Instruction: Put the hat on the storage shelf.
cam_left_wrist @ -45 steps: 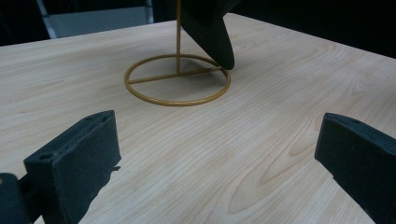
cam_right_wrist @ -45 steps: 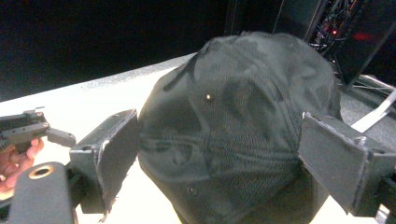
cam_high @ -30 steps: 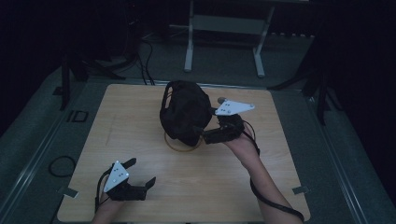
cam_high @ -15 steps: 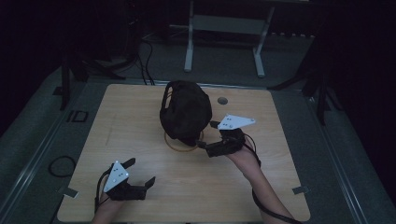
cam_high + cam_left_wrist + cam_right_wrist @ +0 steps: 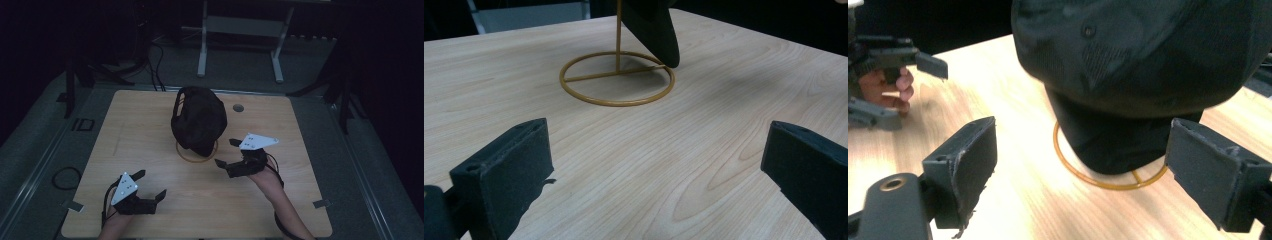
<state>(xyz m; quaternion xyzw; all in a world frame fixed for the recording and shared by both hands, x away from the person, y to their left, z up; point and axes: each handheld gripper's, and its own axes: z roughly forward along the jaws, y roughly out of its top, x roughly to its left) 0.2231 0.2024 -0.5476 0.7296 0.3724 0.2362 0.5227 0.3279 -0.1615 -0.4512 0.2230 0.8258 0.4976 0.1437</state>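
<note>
At the near left of the light wooden table (image 5: 150,125), the left gripper (image 5: 150,186) is resting low over the wood in the person's hand, its two black jaws standing wide apart with nothing between them. In the left gripper view its jaws are framing bare wood grain, with the thin gold wire stand with a ring base (image 5: 617,80) farther off.

In the middle of the table, the black fabric cap (image 5: 198,120) is sitting on that stand, its brim hanging down toward the ring. No brand or writing can be read on it.

To the right, the right gripper (image 5: 226,153) is hovering just beside the ring, near but apart from the cap, jaws spread wide and holding nothing. A small round grommet hole (image 5: 238,107) is lying far right of the cap.
</note>
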